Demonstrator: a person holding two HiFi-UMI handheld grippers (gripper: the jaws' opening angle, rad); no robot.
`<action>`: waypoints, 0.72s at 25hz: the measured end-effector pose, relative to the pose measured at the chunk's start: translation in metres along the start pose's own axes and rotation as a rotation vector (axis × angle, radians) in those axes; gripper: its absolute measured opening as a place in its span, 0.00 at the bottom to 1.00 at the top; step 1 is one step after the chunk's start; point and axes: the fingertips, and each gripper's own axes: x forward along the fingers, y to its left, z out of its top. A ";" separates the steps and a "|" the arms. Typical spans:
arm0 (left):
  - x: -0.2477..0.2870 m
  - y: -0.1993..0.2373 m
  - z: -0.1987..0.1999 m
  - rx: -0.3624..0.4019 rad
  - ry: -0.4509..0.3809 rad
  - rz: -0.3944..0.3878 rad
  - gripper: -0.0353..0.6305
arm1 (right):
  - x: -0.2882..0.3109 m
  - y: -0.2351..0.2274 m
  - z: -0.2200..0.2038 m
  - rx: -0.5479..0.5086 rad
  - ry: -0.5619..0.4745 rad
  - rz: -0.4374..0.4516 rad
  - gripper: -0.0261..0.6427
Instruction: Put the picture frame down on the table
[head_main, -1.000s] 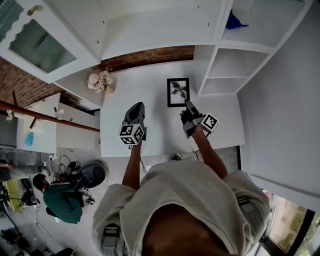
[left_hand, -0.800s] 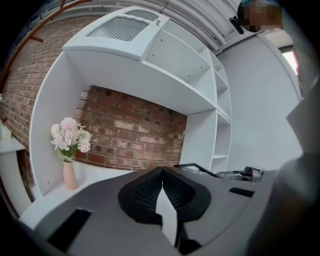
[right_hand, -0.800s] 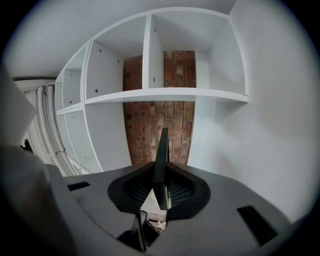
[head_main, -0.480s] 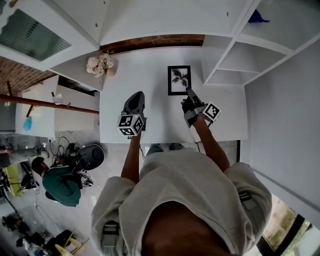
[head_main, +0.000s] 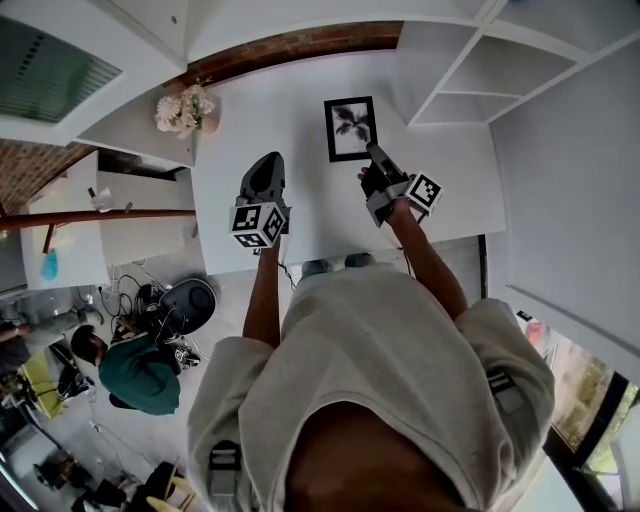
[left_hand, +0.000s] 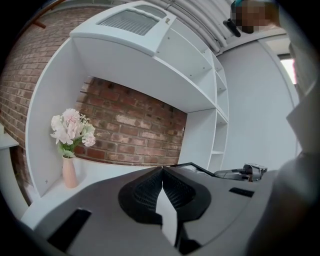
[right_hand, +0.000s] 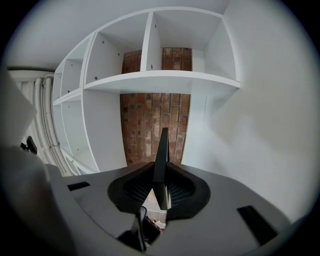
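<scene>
Showing a black-and-white leaf print behind a white mat, the black picture frame (head_main: 351, 128) lies face up over the far part of the white table (head_main: 300, 220), close to the brick wall (head_main: 300, 42); whether it touches the tabletop cannot be told. The right gripper (head_main: 372, 153) pinches its near right corner. In the right gripper view the frame (right_hand: 161, 145) stands edge-on between the two ribbed pads (right_hand: 178, 192), which press on it from both sides with only its thickness keeping them apart.

The left gripper (head_main: 268, 162) hovers over the table to the left of the frame, apart from it. Its jaws meet tip to tip with nothing between them, as the left gripper view (left_hand: 161, 172) shows.

A pink vase of pale flowers (head_main: 185, 110) stands at the table's far left corner. White open shelving (head_main: 470, 70) rises along the right side. Down on the floor at left, a person in a green top (head_main: 135, 375) sits among cables.
</scene>
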 end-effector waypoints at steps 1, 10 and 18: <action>-0.003 0.004 -0.002 -0.003 0.002 -0.006 0.08 | 0.001 0.000 -0.006 -0.002 -0.003 -0.006 0.17; -0.024 0.031 -0.023 -0.012 0.050 -0.066 0.08 | 0.006 0.001 -0.050 -0.011 -0.038 -0.045 0.17; -0.030 0.046 -0.050 -0.040 0.108 -0.099 0.08 | 0.002 -0.014 -0.074 -0.001 -0.060 -0.095 0.17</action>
